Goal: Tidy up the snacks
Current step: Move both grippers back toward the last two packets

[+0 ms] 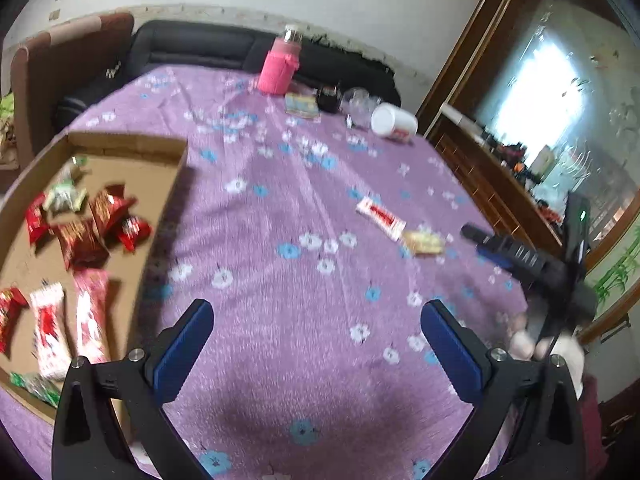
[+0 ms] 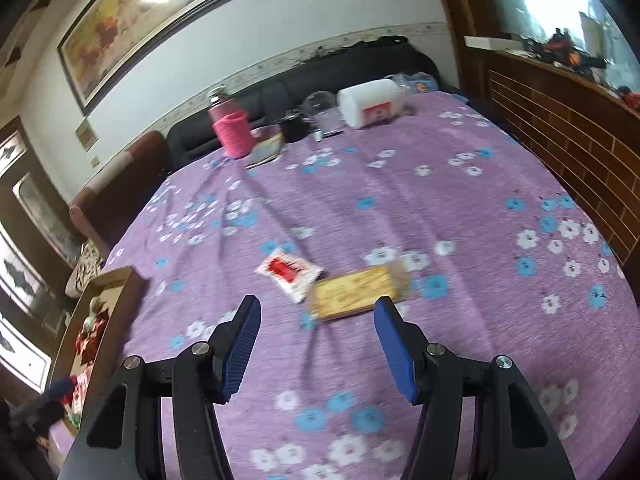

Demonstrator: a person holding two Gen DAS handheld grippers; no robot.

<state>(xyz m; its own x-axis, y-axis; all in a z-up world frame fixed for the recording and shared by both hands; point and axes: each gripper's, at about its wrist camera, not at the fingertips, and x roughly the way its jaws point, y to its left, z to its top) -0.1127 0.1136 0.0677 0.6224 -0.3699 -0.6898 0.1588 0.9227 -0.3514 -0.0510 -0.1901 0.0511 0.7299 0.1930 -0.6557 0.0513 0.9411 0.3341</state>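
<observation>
The left tongs (image 1: 318, 320) gape wide, blue pads at nine and three o'clock, nothing between them. The right tongs (image 2: 316, 316) are likewise spread and empty; in the left view they reach in from three o'clock.

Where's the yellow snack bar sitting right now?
The yellow snack bar lies flat on the purple tablecloth, just ahead of the open right gripper, with the white-and-red packet at its left end.
</observation>
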